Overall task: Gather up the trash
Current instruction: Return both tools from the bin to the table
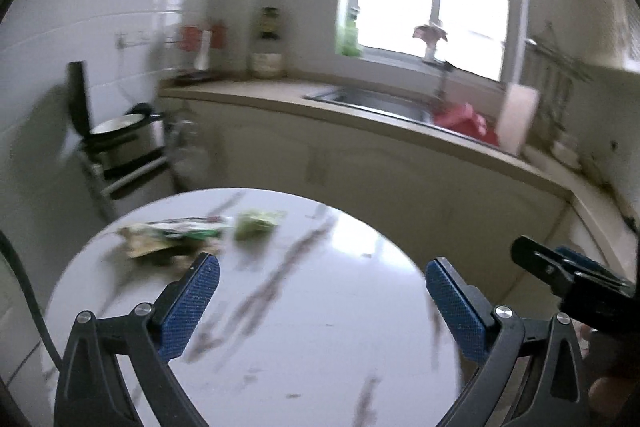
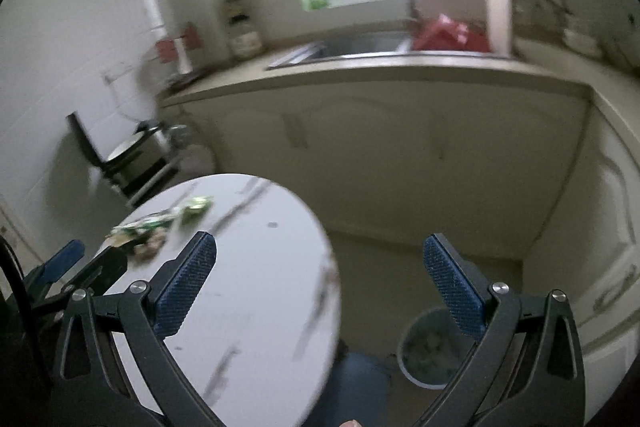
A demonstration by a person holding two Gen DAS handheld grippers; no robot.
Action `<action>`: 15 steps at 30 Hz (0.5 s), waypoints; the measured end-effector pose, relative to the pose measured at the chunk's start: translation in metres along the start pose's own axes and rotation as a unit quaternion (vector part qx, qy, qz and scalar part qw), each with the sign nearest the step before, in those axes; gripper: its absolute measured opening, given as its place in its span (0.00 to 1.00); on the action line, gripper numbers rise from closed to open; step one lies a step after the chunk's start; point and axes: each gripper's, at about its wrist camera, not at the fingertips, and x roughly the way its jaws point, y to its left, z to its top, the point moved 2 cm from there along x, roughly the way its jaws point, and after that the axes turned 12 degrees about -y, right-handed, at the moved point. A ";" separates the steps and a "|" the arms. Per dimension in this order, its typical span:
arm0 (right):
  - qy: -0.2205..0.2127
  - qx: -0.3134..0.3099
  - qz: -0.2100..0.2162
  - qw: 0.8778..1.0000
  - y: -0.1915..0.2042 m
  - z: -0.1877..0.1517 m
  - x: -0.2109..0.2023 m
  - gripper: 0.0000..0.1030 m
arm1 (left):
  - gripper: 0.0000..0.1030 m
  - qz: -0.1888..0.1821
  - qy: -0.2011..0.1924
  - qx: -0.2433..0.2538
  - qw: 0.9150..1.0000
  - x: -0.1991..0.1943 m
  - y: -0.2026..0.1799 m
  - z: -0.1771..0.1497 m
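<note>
A heap of crumpled green and tan wrappers (image 1: 168, 239) lies at the far left of a round white marble table (image 1: 320, 347), with a small green wrapper (image 1: 256, 223) just to its right. My left gripper (image 1: 322, 269) is open and empty above the table, just short of the heap. My right gripper (image 2: 320, 251) is open and empty, held past the table's right edge above the floor. In the right wrist view the wrappers (image 2: 152, 227) lie on the table's (image 2: 260, 287) far left. A round bin (image 2: 430, 351) with trash in it stands on the floor under the right gripper.
A kitchen counter (image 1: 400, 123) with a sink (image 1: 372, 99) and a red bag (image 1: 464, 123) runs behind the table. A rice cooker (image 1: 120, 135) sits on a rack at the left. Cabinet doors (image 2: 400, 155) stand close behind. Both views are blurred.
</note>
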 end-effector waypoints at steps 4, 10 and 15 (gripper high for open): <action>-0.009 -0.039 0.031 0.999 0.052 0.001 0.000 1.00 | 0.99 0.043 -0.018 -0.026 0.999 -0.035 0.044 -0.005; -0.005 -0.097 0.081 0.992 0.126 -0.006 0.011 1.00 | 0.99 0.097 -0.019 -0.060 0.993 -0.068 0.094 -0.023; 0.017 -0.120 0.108 0.987 0.166 -0.020 0.038 1.00 | 0.99 0.122 0.000 -0.075 0.990 -0.066 0.118 -0.031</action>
